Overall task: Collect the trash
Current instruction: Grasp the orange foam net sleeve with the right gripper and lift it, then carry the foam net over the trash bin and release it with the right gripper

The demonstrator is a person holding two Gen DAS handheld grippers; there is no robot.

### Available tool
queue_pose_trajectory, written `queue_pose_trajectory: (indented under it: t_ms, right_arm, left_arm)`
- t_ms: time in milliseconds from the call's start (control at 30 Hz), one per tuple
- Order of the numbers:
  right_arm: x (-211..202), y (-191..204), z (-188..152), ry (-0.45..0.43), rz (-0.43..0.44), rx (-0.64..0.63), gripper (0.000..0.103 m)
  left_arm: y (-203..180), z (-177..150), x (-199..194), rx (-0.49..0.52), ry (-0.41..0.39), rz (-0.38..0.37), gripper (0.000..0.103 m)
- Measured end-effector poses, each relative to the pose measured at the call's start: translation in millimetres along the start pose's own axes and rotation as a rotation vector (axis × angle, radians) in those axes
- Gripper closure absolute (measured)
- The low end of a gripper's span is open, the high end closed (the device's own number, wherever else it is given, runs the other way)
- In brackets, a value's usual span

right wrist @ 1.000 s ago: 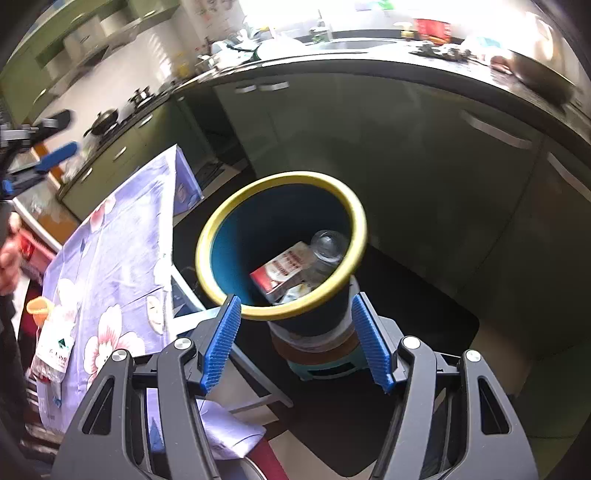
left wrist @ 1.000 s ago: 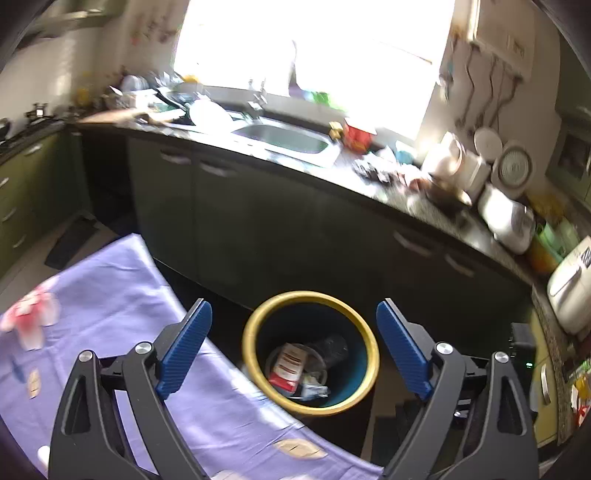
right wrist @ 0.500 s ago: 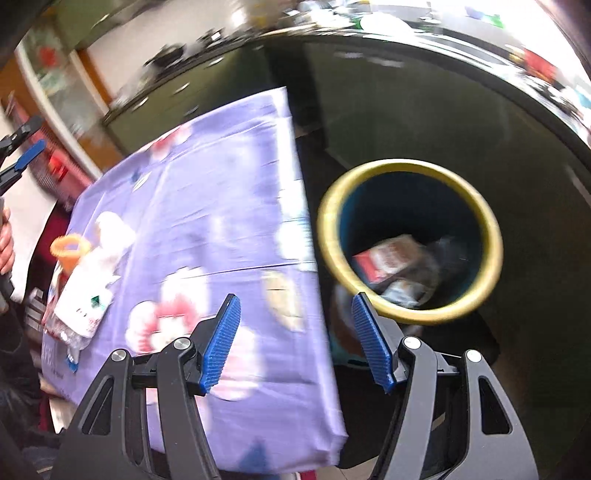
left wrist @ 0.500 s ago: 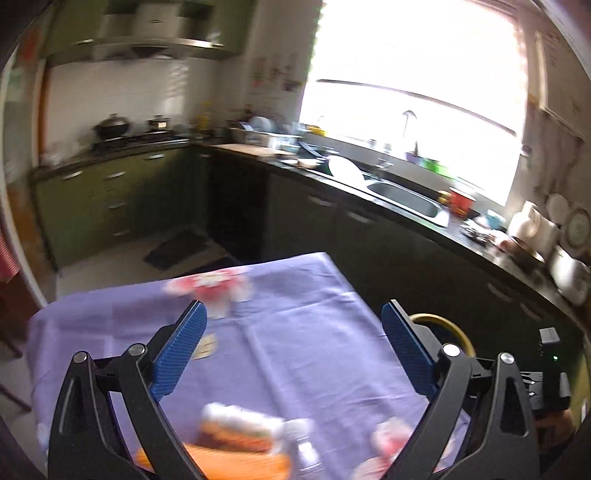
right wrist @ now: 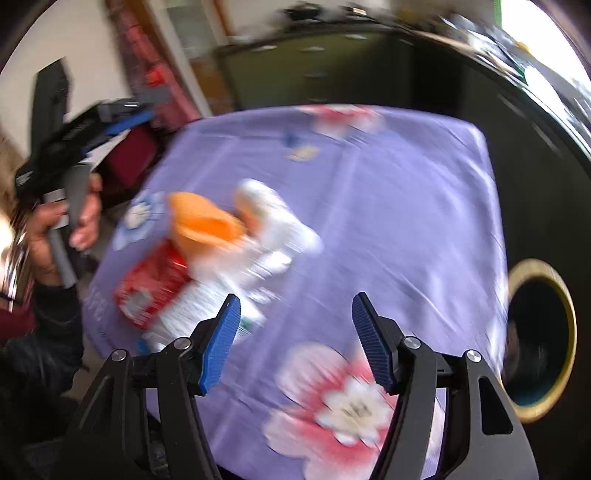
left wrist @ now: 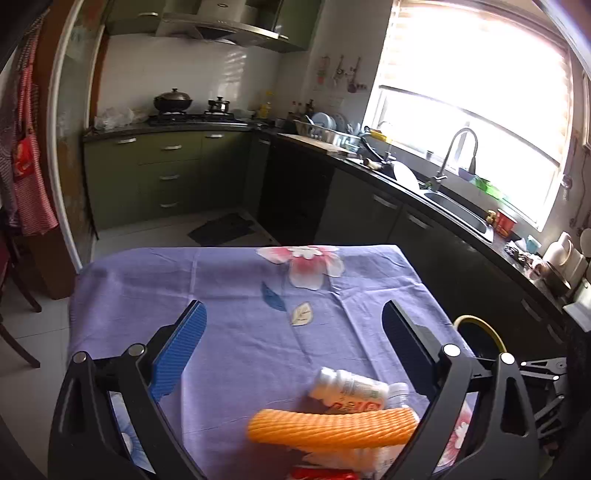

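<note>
Trash pile [left wrist: 332, 424] lay near table edge: orange foam sleeve [left wrist: 330, 427] over white bottle [left wrist: 349, 387]. Left gripper [left wrist: 291, 343] and right gripper [right wrist: 293, 338] both gaped, empty. Risk: careless pinch rolled bottle off purple tablecloth [left wrist: 240, 295], missing bin [right wrist: 541, 339] at right.

A purple floral tablecloth [left wrist: 240, 295] covers the table. Behind it, dark green cabinets [left wrist: 166, 173] run beneath a black countertop [left wrist: 369, 166]. A lidded pot [left wrist: 173, 99] sits on the stove under a range hood [left wrist: 229, 27]. A curved faucet [left wrist: 452, 155] stands over the sink (window glare behind it). Red striped cloth [left wrist: 27, 155] hangs at left.
</note>
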State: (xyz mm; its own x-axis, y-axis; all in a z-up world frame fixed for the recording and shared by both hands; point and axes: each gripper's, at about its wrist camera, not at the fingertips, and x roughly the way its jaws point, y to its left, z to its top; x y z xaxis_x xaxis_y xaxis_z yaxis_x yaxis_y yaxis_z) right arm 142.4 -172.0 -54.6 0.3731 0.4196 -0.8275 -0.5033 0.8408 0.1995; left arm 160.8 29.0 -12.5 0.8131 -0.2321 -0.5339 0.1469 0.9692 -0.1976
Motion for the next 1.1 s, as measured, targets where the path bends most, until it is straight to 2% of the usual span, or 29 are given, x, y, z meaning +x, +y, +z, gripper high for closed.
queue_pose_trajectory:
  t_ms: [100,200,400,433,500,533,567,767,867,967,1100]
  right_arm:
    - [8.4,33.8,19.0,-0.017,0.041,-0.131,0.04]
    - [20.2,58.2,33.0,-0.028,0.036,-0.232,0.04]
    - [49.9,81.9,46.8,-0.005,0.005,-0.341,0.041]
    - [55.2,81.6,49.5,0.001,-0.001,-0.345,0.044]
    - [62.0,78.5,51.1,0.02,-0.009,-0.346,0.057]
    - [63.7,77.0,51.0,0.029,-0.004,-0.343,0.07]
    - [65.0,74.8,50.4,0.037,0.003,-0.34,0.087]
    - [53.9,66.9,44.8,0.007,0.028,-0.312,0.09]
    - [35.2,60.4,44.6,-0.038,0.035,-0.275,0.09]
    - [10.3,47.2,43.7,-0.093,0.018,-0.222,0.09]
    - [-29.2,9.8,35.3,-0.16,-0.047,-0.101,0.09]
  left_arm:
    - [15.8,-0.4,-8.9,-0.014,-0.011,0.028,0.011]
    - [25.4,-1.4,-14.6,-0.026,-0.01,0.035,0.011]
    - [31.4,-4.5,-15.6,-0.027,0.001,0.032,0.011]
    - [30.9,-5.0,-15.9,-0.027,0.002,0.03,0.011]
    - [31.2,-5.3,-15.7,-0.029,0.005,0.025,0.011]
    - [31.1,-5.5,-15.5,-0.029,0.007,0.022,0.011]
    - [30.3,-5.7,-15.5,-0.029,0.007,0.021,0.011]
    - [25.3,-5.8,-13.9,-0.019,0.016,0.013,0.011]
    - [20.7,-4.8,-17.3,-0.012,0.013,0.01,0.011]
    - [15.2,-3.9,-22.5,-0.001,0.003,0.008,0.011]
    - [4.2,-1.8,-29.8,0.02,-0.008,0.002,0.011]
